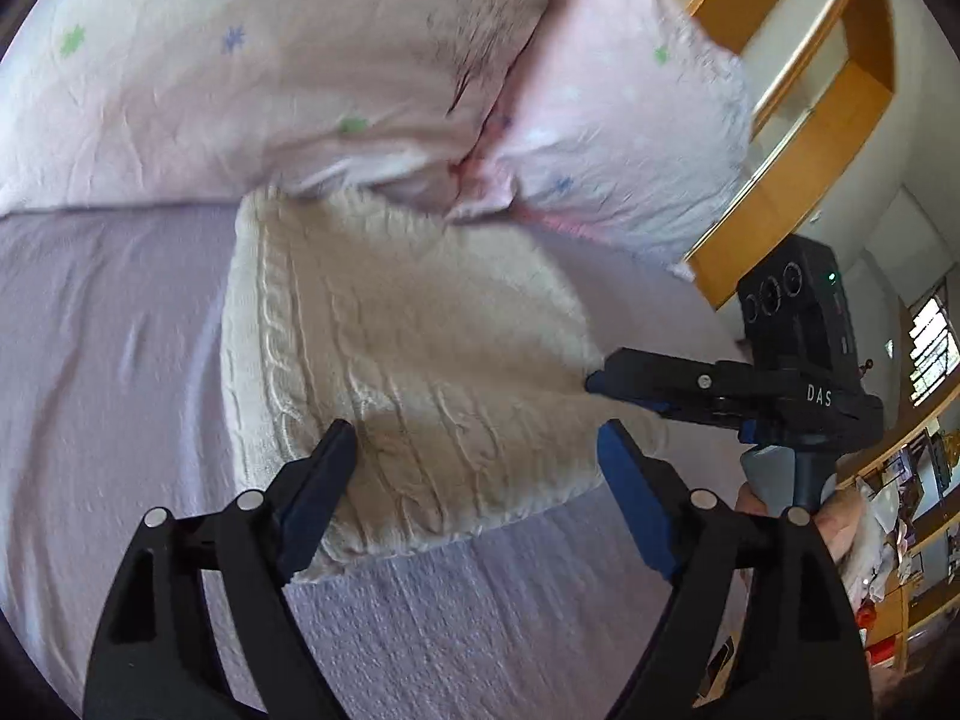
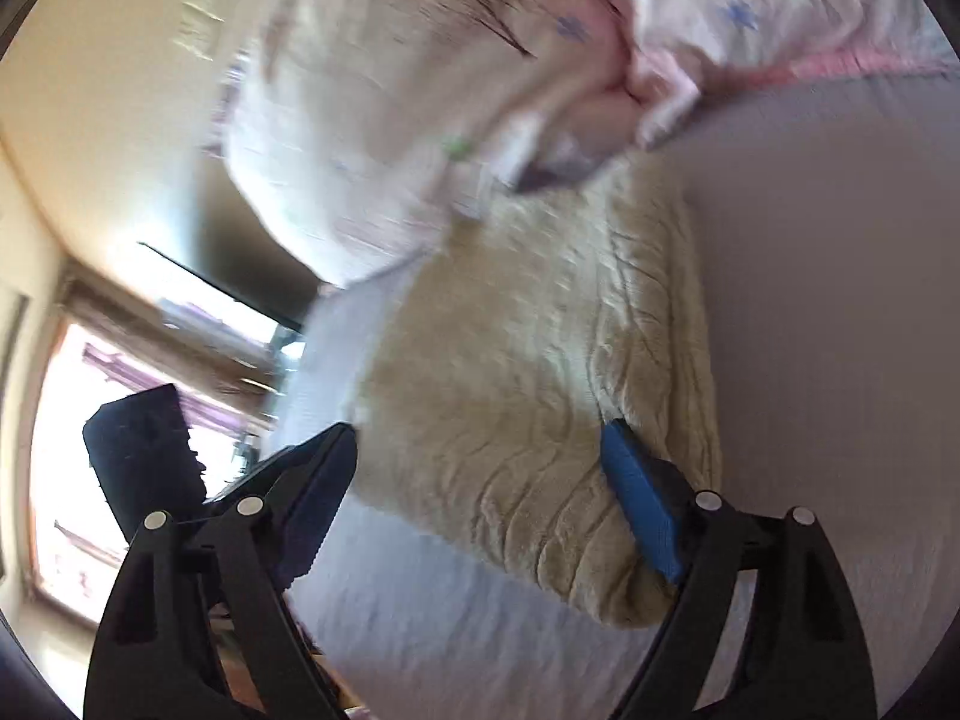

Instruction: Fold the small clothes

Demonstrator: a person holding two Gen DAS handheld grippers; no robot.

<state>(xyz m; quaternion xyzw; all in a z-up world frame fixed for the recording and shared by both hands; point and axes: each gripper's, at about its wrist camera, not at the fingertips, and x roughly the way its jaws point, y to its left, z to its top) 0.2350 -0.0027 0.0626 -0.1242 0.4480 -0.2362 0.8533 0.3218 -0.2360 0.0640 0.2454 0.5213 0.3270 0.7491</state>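
A cream cable-knit garment (image 1: 384, 360) lies folded into a compact pad on the lilac bedsheet (image 1: 108, 360). My left gripper (image 1: 477, 438) is open, its fingers spread just above the garment's near edge. My right gripper shows in the left wrist view (image 1: 594, 384) at the garment's right corner, seen side-on. In the right wrist view the same garment (image 2: 540, 372) lies ahead, and my right gripper (image 2: 480, 438) is open with its fingers spread over the knit. The right wrist view is blurred.
Two pale pink pillows with small star prints (image 1: 270, 60) lie against the garment's far edge. A wooden shelf unit (image 1: 798, 120) stands to the right of the bed. A bright window (image 2: 90, 450) is at the left of the right wrist view.
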